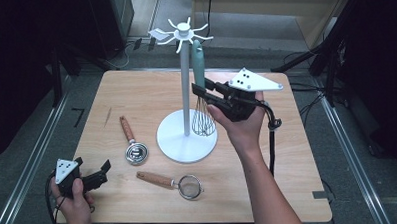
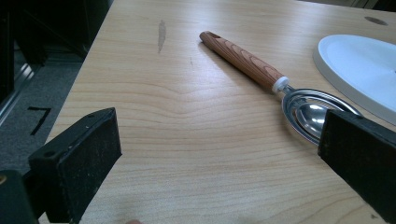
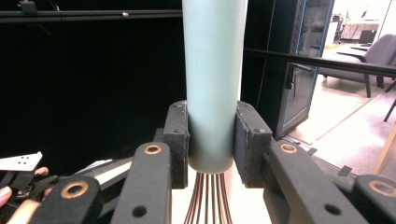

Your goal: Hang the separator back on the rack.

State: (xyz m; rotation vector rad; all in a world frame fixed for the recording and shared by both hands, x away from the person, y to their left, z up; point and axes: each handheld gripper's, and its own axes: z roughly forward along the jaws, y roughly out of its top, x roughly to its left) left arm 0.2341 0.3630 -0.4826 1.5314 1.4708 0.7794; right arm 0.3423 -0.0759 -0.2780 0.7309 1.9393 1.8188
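Clamped between the right gripper's (image 3: 211,140) pads, the whisk's (image 3: 214,79) smooth, stiff teal handle looks light but slippery, its springy wires hanging just below; the left gripper (image 1: 99,174) rests released.

In the right gripper view the whisk (image 3: 214,84) runs off the top edge, and its wires leave at the bottom. In the left gripper view a finger (image 2: 359,158) hides part of the scoop (image 2: 308,112), and the stand's white base (image 2: 364,70) is cut by the right edge.
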